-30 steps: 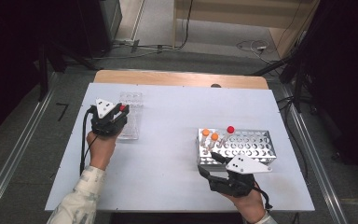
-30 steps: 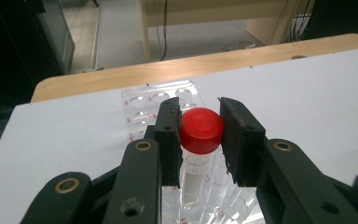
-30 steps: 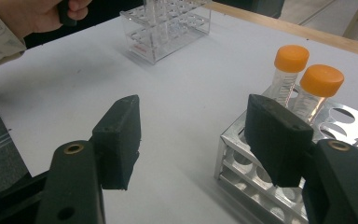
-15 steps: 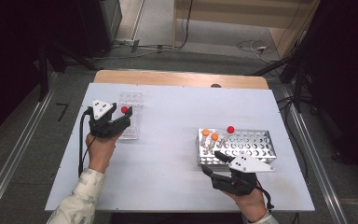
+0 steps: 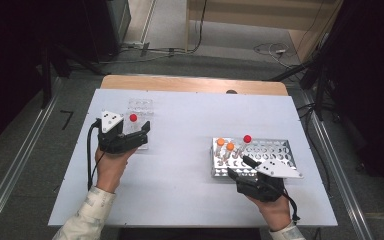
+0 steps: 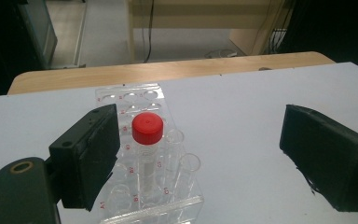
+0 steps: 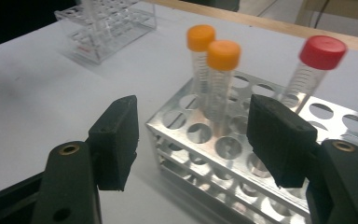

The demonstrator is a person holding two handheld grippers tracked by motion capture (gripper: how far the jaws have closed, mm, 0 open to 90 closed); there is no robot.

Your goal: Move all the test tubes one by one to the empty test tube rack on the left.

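Observation:
A red-capped tube [image 6: 147,140] stands upright in a clear plastic rack [image 6: 154,199] on the white table. My left gripper [image 6: 200,156] is open wide around the rack's near end, with its left jaw close beside the tube and not touching it. From above, the left gripper [image 5: 139,134] sits at the clear rack [image 5: 140,107] and the tube's red cap [image 5: 133,118]. My right gripper [image 7: 196,140] is open in front of a metal rack [image 7: 223,154] holding two orange-capped tubes [image 7: 223,60] and a red-capped tube [image 7: 319,53]. Its jaws hold nothing.
In the high view the metal rack [image 5: 270,150] stands at the right, with the right gripper [image 5: 241,169] at its near left corner. A wooden strip [image 5: 190,84] runs along the table's far edge. The white table top [image 5: 185,145] lies bare between the two racks.
My left gripper has drawn back slightly toward the person, and the red-capped tube sits a little lower in the clear rack. The right gripper has barely moved.

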